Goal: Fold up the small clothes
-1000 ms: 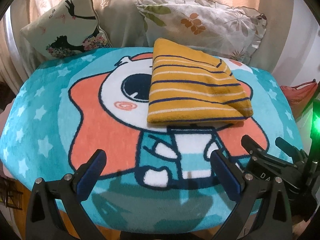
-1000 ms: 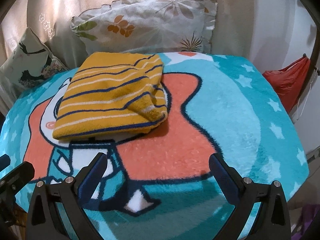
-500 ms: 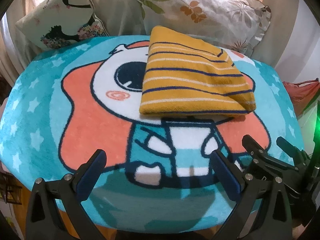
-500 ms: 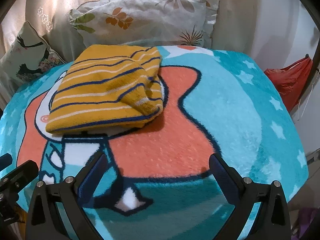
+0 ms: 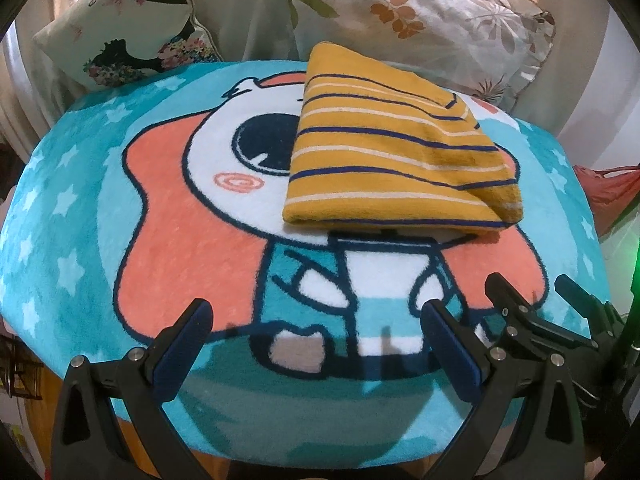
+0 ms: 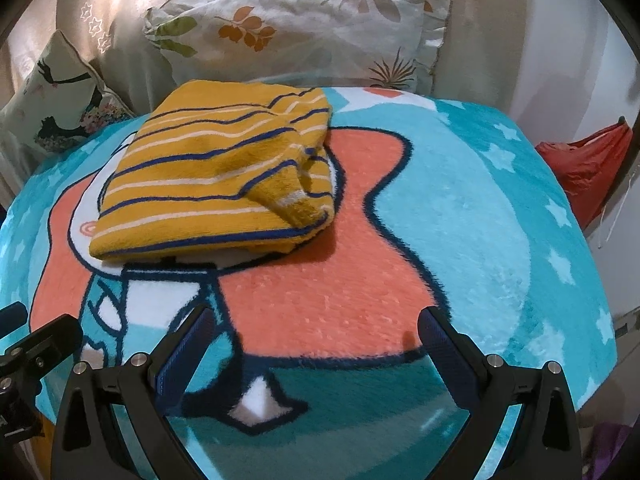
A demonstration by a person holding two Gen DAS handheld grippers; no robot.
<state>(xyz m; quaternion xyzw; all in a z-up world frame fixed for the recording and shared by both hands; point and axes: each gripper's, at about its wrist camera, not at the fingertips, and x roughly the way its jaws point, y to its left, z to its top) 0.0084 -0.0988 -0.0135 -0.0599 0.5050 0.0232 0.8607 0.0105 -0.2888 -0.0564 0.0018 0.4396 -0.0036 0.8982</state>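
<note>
A folded yellow garment with navy and white stripes lies on the far middle of a teal cartoon blanket. It also shows in the right wrist view, left of centre. My left gripper is open and empty, held over the blanket's near edge, well short of the garment. My right gripper is open and empty too, near the front edge and right of the garment. The right gripper also shows at the lower right of the left wrist view.
Two pillows lean at the back: a floral one behind the garment and a smaller one with a black figure print at the left. A red bag hangs off the right side. The blanket's edges drop away at front and sides.
Both grippers have drawn slightly back and tilted, so the garment sits a little farther up in both views. The garment itself has not moved. Both grippers stay open.
</note>
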